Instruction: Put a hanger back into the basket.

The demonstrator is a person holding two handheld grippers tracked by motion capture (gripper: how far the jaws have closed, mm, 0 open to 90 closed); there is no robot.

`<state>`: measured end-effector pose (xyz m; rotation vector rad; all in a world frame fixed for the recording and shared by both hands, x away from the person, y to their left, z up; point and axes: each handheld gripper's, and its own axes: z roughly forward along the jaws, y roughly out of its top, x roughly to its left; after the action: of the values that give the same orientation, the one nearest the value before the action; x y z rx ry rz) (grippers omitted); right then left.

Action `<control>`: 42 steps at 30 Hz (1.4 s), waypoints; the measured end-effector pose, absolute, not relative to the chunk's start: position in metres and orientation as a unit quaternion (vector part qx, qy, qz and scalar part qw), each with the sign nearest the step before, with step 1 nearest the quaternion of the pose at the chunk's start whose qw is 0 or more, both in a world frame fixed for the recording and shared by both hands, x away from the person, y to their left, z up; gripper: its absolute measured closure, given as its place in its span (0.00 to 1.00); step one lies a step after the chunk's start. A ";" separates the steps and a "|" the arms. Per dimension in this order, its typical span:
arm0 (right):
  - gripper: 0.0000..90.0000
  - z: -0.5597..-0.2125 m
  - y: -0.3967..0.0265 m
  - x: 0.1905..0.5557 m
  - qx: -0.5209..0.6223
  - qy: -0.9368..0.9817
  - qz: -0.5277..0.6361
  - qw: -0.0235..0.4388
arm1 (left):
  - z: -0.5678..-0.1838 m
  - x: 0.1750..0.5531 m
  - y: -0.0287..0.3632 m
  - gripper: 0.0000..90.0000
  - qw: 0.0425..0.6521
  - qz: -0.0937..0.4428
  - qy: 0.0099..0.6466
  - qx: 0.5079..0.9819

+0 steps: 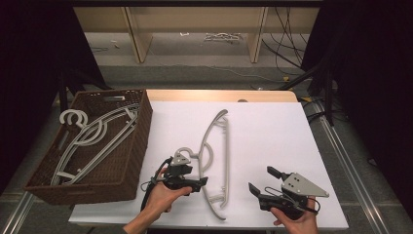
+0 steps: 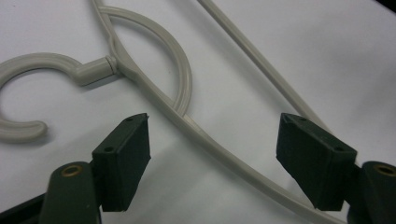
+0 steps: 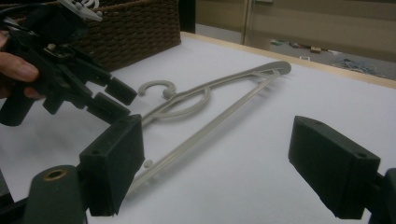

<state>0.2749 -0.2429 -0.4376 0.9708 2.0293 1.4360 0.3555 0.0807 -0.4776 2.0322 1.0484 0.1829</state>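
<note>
The bench (image 1: 272, 146) takes up the middle of the high view, a white sheet running from below the frame's centre line nearly to the bottom edge. At its left edge sits a dark woven basket (image 1: 139, 141), in the left half of the frame, with several pale hangers (image 1: 92, 139) lying inside it. On the white sheet, just left of centre, lies one more grey hanger (image 1: 217, 161), stretched from upper middle down toward the bottom, its hook curling toward the basket.

My left tool (image 1: 197, 184) is low in the frame, left of centre, right at that hanger's hook end. In the left gripper view, its jaws stand wide apart with the hanger's shoulder bar (image 2: 219, 151) running between them, no pad pressing on it, and the hook (image 2: 32, 88) lies at the upper left.

My right tool (image 1: 263, 180) sits at the lower right of the high view, well apart from the hanger, its jaws spread wide with nothing between them. In the right gripper view the hanger (image 3: 219, 100) lies across the middle, my left tool (image 3: 114, 100) at upper left.
</note>
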 end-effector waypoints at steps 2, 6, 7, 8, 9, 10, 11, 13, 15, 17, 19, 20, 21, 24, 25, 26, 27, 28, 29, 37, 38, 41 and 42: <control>0.22 -0.438 -0.243 0.275 0.353 0.738 0.526 0.234 | -0.480 0.359 0.077 0.30 0.408 0.069 0.420 0.808; 0.22 -0.438 -0.243 0.275 0.353 0.735 0.531 0.230 | -0.482 0.364 0.067 0.33 0.384 0.073 0.410 0.824; 0.22 -0.438 -0.243 0.275 0.353 0.736 0.531 0.229 | -0.482 0.365 0.065 0.33 0.377 0.076 0.406 0.829; 0.22 -0.438 -0.243 0.275 0.352 0.737 0.529 0.229 | -0.484 0.366 0.063 0.34 0.376 0.076 0.406 0.830; 0.22 -0.437 -0.243 0.275 0.351 0.740 0.524 0.235 | -0.485 0.368 0.061 0.35 0.372 0.078 0.411 0.829; 0.22 -0.437 -0.243 0.275 0.350 0.740 0.525 0.234 | -0.486 0.369 0.060 0.35 0.370 0.076 0.407 0.832; 0.22 -0.437 -0.243 0.275 0.350 0.740 0.525 0.234 | -0.487 0.371 0.059 0.37 0.365 0.076 0.402 0.836; 0.22 -0.437 -0.242 0.275 0.350 0.738 0.529 0.229 | -0.487 0.371 0.060 0.41 0.347 0.082 0.389 0.850; 0.22 -0.437 -0.243 0.275 0.350 0.740 0.524 0.235 | -0.486 0.371 0.061 0.43 0.344 0.082 0.387 0.852; 0.22 -0.437 -0.243 0.275 0.351 0.738 0.530 0.227 | -0.486 0.371 0.062 0.48 0.336 0.094 0.372 0.860; 0.22 -0.437 -0.243 0.274 0.350 0.740 0.525 0.233 | -0.486 0.371 0.062 0.50 0.336 0.093 0.372 0.860; 0.22 -0.437 -0.242 0.274 0.350 0.740 0.525 0.233 | -0.489 0.372 0.061 0.51 0.351 0.102 0.382 0.849; 0.22 -0.437 -0.242 0.274 0.349 0.740 0.525 0.235 | -0.489 0.373 0.062 0.53 0.353 0.101 0.388 0.845; 0.22 -0.437 -0.242 0.274 0.350 0.739 0.525 0.234 | -0.487 0.377 0.068 0.58 0.354 0.080 0.390 0.846; 0.22 -0.437 -0.242 0.274 0.349 0.740 0.525 0.235 | -0.488 0.377 0.068 0.60 0.363 0.081 0.394 0.841; 0.22 -0.437 -0.242 0.274 0.349 0.739 0.525 0.235 | -0.487 0.379 0.069 0.61 0.360 0.077 0.394 0.842; 0.22 -0.437 -0.242 0.274 0.349 0.739 0.525 0.235 | -0.487 0.380 0.070 0.62 0.360 0.078 0.392 0.843; 0.22 -0.437 -0.243 0.274 0.350 0.741 0.524 0.233 | -0.486 0.381 0.071 0.63 0.360 0.073 0.393 0.843; 0.22 -0.437 -0.243 0.274 0.350 0.740 0.524 0.235 | -0.486 0.381 0.071 0.64 0.360 0.074 0.393 0.843; 0.22 -0.438 -0.243 0.275 0.351 0.738 0.529 0.229 | -0.481 0.386 0.069 0.70 0.338 0.067 0.402 0.848; 0.22 -0.437 -0.243 0.275 0.352 0.740 0.524 0.232 | -0.484 0.386 0.067 0.63 0.340 0.064 0.416 0.841; 0.22 -0.437 -0.243 0.275 0.352 0.739 0.524 0.233 | -0.482 0.384 0.064 0.60 0.325 0.075 0.405 0.852; 0.22 -0.437 -0.243 0.275 0.353 0.744 0.518 0.234 | -0.481 0.385 0.063 0.60 0.319 0.076 0.400 0.856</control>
<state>0.2746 -0.2431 -0.4368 0.9683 2.0415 1.4211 0.3845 0.0631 -0.4813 2.2506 1.0531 0.2000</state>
